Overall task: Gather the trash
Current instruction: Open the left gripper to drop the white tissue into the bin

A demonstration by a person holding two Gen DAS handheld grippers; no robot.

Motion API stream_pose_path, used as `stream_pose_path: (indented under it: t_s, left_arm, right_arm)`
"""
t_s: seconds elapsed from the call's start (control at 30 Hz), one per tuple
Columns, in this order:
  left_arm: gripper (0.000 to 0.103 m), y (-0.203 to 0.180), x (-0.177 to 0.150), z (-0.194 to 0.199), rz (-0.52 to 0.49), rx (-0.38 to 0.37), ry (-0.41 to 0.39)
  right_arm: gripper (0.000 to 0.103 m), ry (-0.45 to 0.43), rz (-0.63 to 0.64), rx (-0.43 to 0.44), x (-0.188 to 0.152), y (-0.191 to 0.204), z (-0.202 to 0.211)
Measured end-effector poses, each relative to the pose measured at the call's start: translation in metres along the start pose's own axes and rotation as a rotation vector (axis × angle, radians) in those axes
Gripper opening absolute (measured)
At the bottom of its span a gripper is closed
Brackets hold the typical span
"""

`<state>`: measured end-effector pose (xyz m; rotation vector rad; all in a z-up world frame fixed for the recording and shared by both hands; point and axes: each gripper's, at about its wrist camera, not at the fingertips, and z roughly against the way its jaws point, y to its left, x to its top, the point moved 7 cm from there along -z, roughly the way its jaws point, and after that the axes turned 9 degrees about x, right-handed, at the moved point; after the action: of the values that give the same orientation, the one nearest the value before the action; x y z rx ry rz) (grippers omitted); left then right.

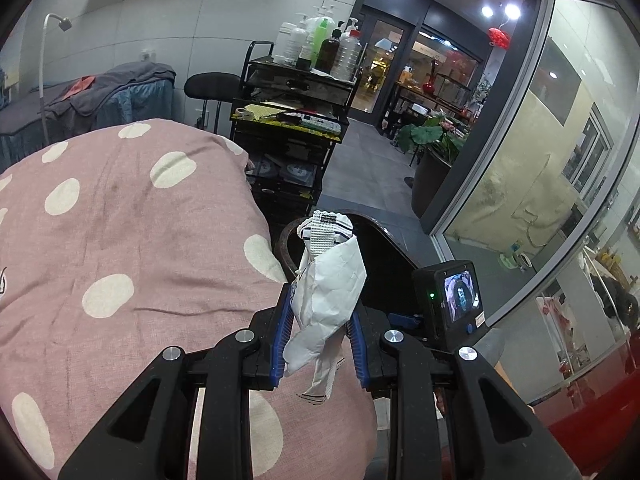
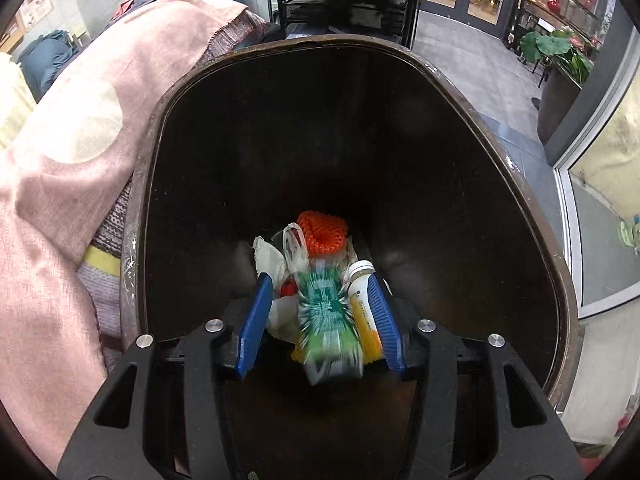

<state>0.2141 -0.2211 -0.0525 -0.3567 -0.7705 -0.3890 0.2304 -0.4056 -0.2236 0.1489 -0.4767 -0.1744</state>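
Dark brown and smooth-walled, the deep plastic waste bin [image 2: 400,140] fills the right wrist view, its curved rim [image 2: 280,44] running close against the pink polka-dot quilt [image 2: 72,152] on the near left and standing clear of the grey tiled floor [image 2: 460,52] on the far right. The right tongs [image 2: 318,312] point steeply down into the mouth, blue pads spread apart. Between them a green-and-white printed packet [image 2: 326,316] shows as a blur; it seems to touch neither pad, though the smear makes that hard to judge. At the bottom lie an orange foam net sleeve [image 2: 324,232], a crumpled thin white plastic bag [image 2: 276,256] and a white-capped yellow bottle [image 2: 362,284]. The bin's walls leave plenty of room around the tongs on every side.

From the left wrist, the left tongs [image 1: 320,328] are clenched on a crumpled white paper wrapper [image 1: 328,292], which sticks up past the fingertips and hangs loose below them. They sit above the quilt's edge [image 1: 256,216], with the bin's rim [image 1: 288,240] just beyond and the right gripper's small black camera [image 1: 452,296] just to the right. A black wheeled trolley of bottles [image 1: 296,92] stands further back, and a glass wall [image 1: 540,160] bounds the open floor on the right.
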Motion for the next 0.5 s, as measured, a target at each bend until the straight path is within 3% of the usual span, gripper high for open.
stream_pose_path:
  t_s: [0.17,0.27,0.4,0.5]
  left_arm:
    - [0.026,-0.011,0.002,-0.005,-0.022,-0.008,0.007]
    - [0.026,-0.020,0.004,-0.011,-0.036,-0.025,0.017]
    - [0.026,-0.036,0.005,-0.021,-0.059,-0.054,0.039]
    - [0.026,-0.050,0.004,-0.031,-0.087,-0.070,0.060]
  right_arm:
    - [0.054,-0.030,-0.012,0.022,0.000,0.002,0.004]
    - [0.068,-0.103,-0.028,0.032,-0.003,0.002,0.022]
    - [0.077,-0.193,-0.058,0.032,-0.006,-0.006,0.048]
    - [0.077,-0.241,-0.104,0.020,-0.007,-0.018,0.064]
